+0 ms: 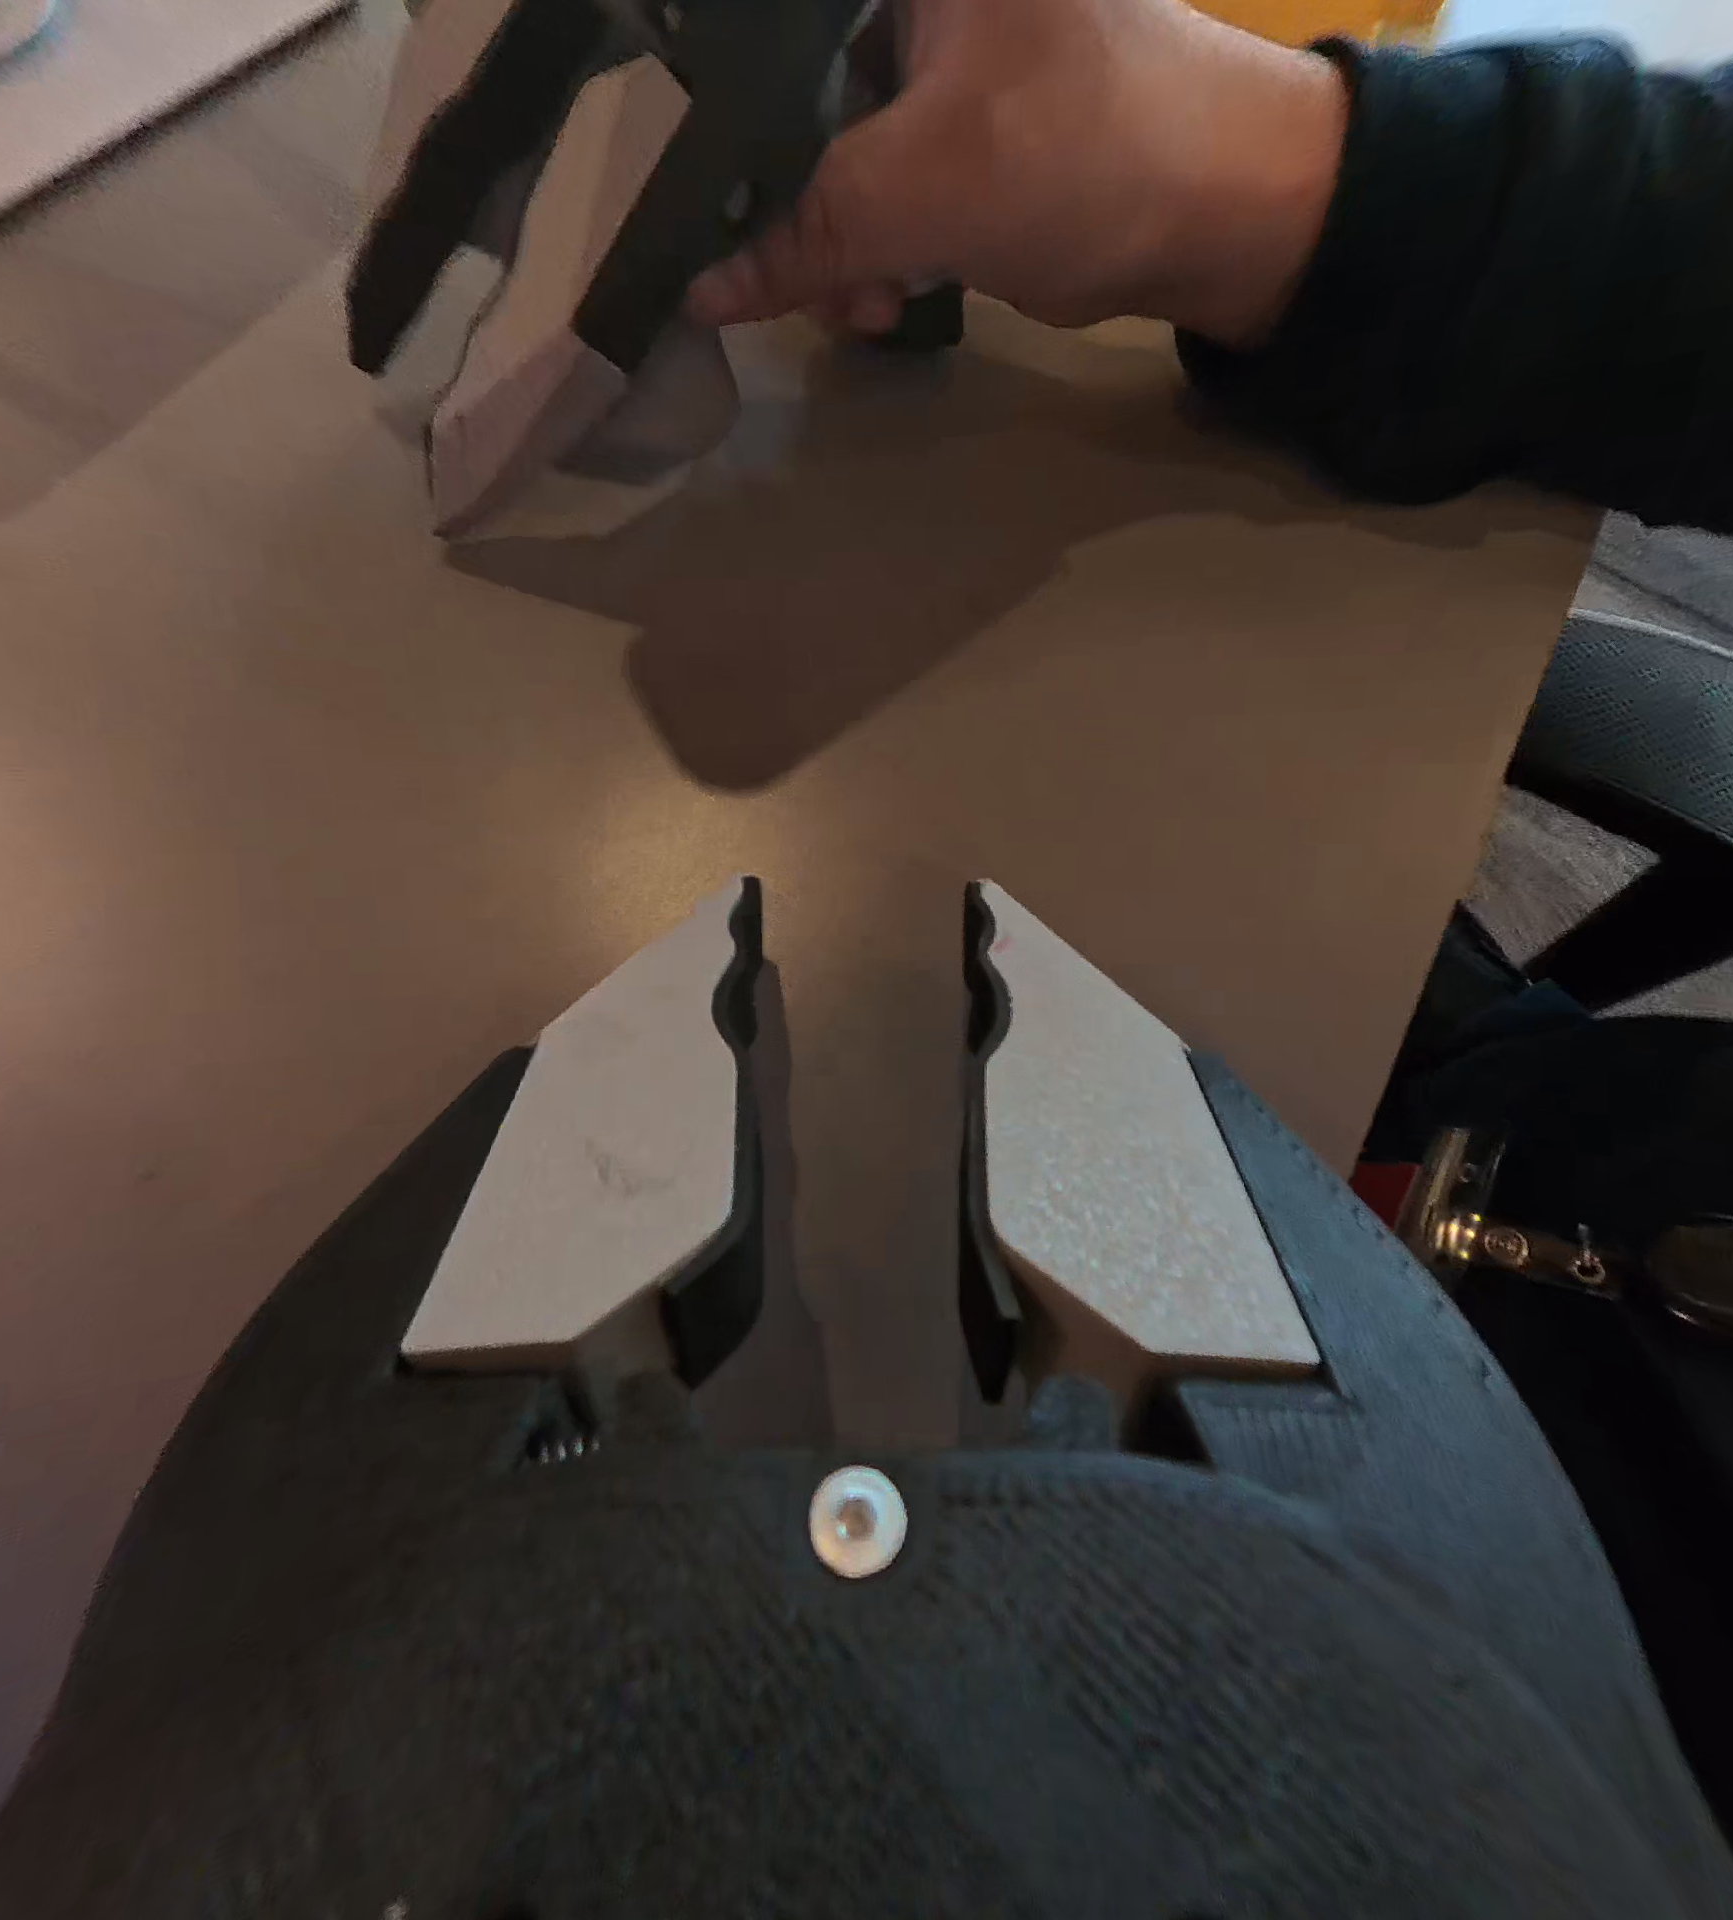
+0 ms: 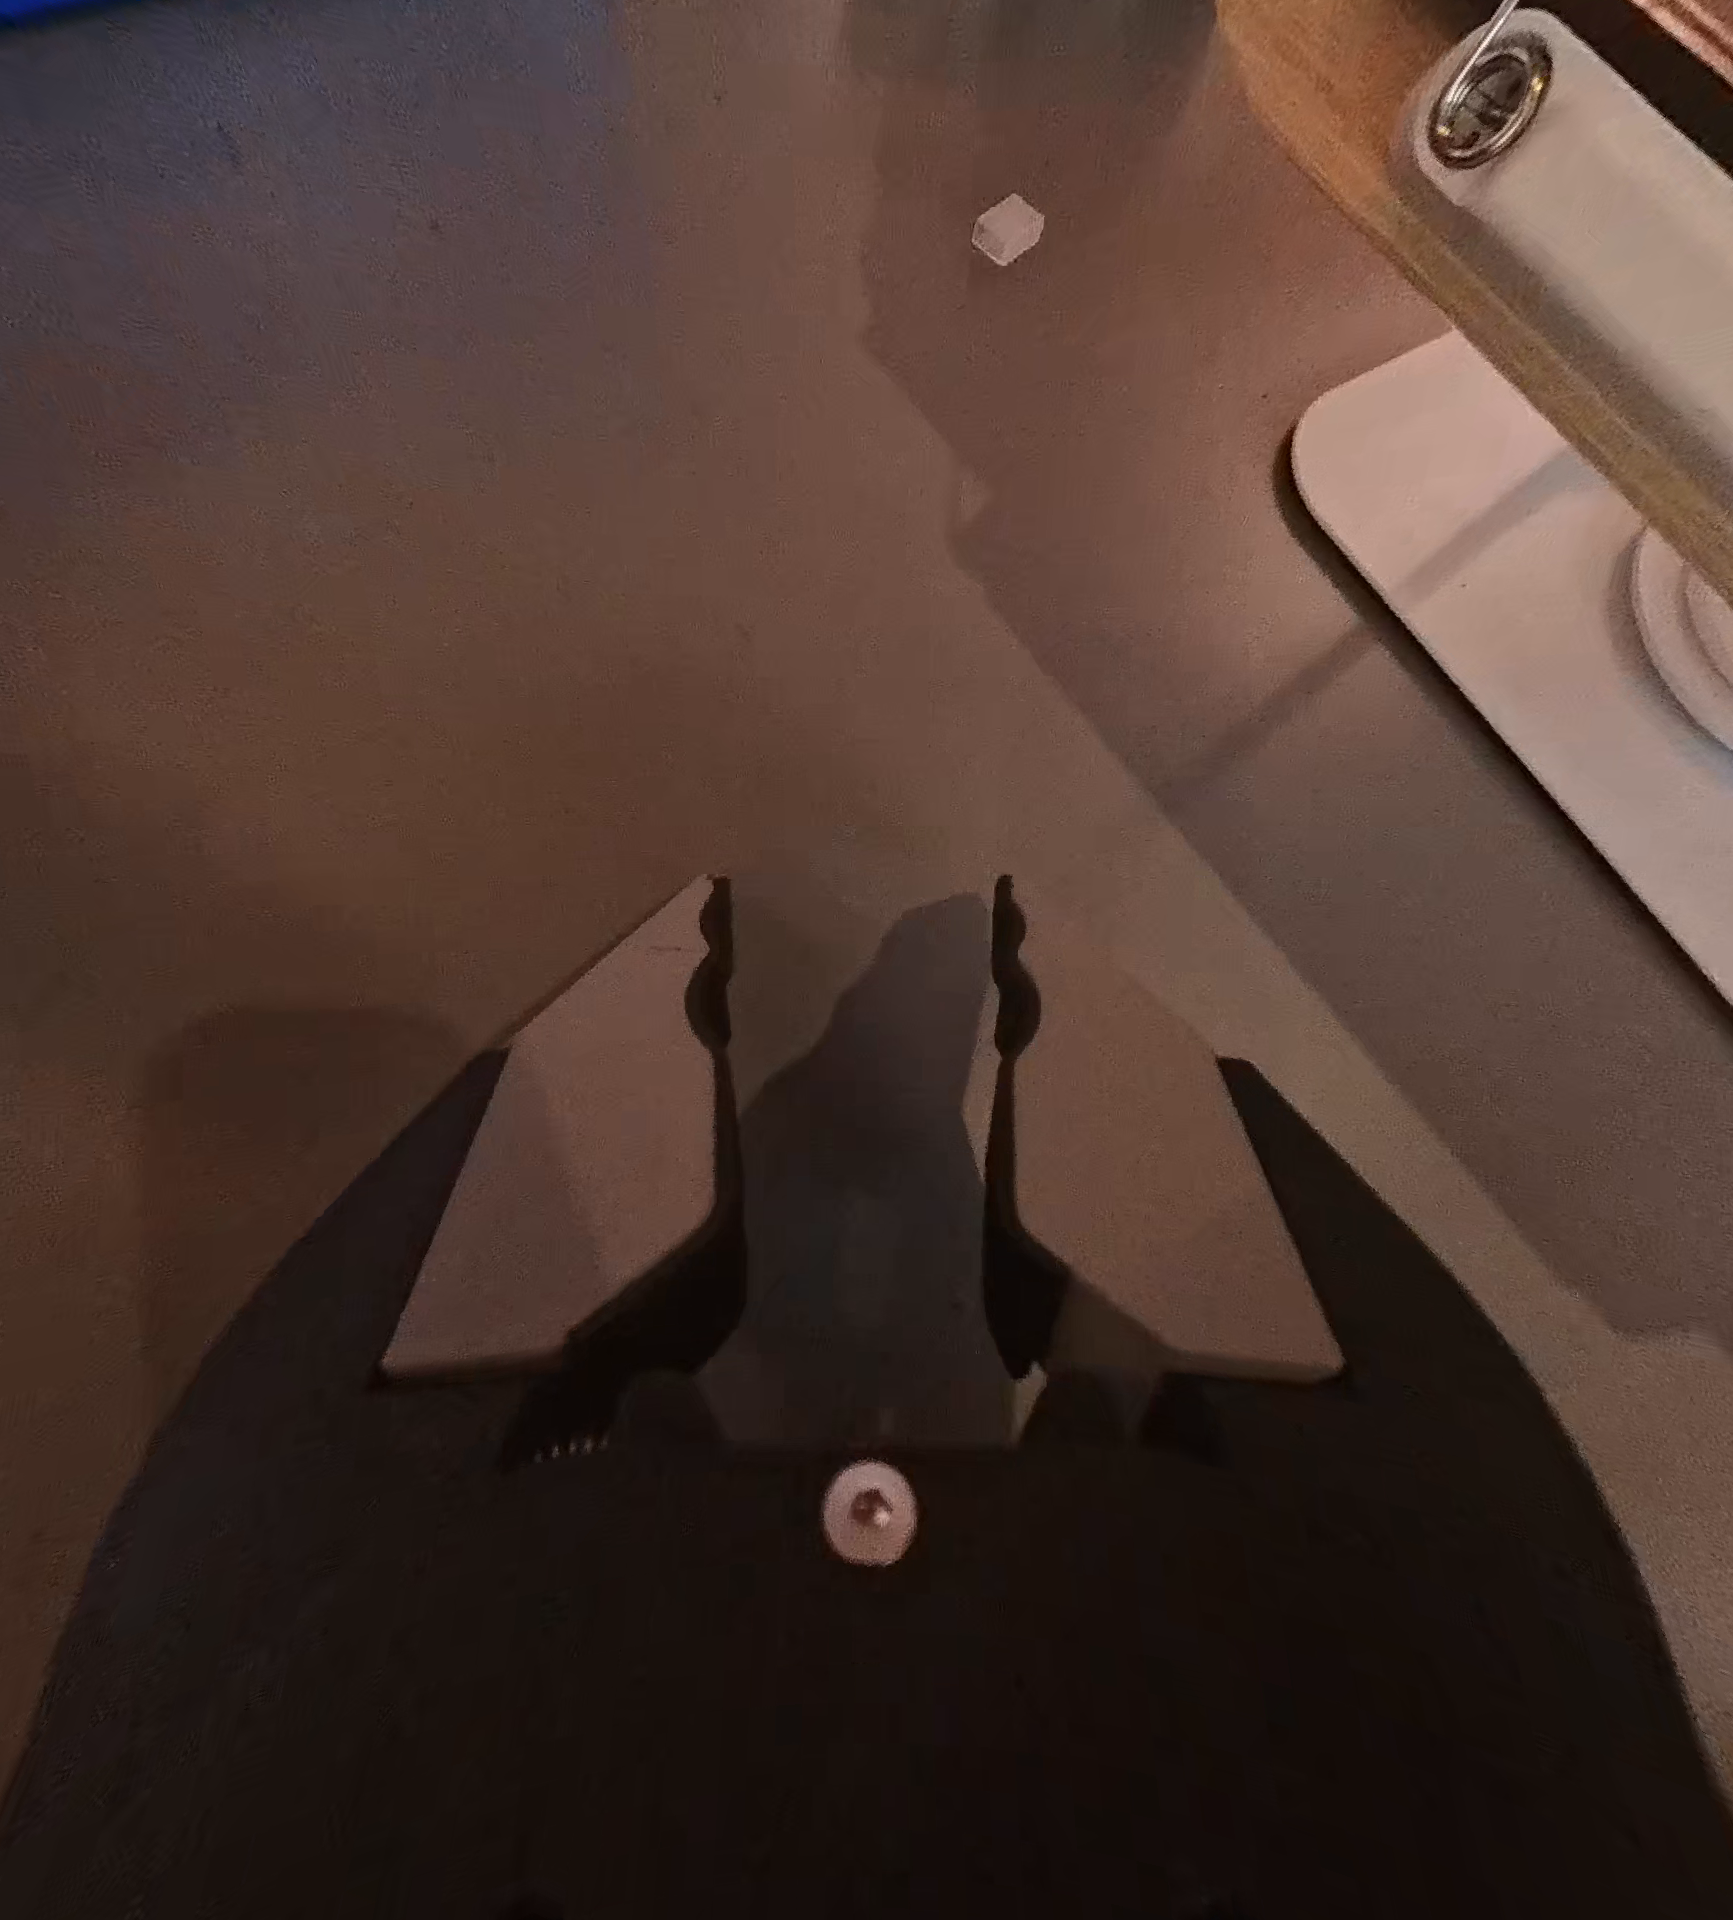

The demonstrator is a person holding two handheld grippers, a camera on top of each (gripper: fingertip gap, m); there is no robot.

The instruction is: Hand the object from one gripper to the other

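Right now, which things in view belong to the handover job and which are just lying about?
Job:
small pale translucent cube on the table
left gripper, open, empty
right gripper, open, empty

Lying about:
white flat base with round disc
pale tag with metal ring
black mesh chair

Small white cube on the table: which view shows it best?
Right wrist view. The small white cube sits in plain sight on the table, ahead of the open, empty right gripper. The left wrist view shows no cube: only the open left gripper, the right gripper and the hand holding it.
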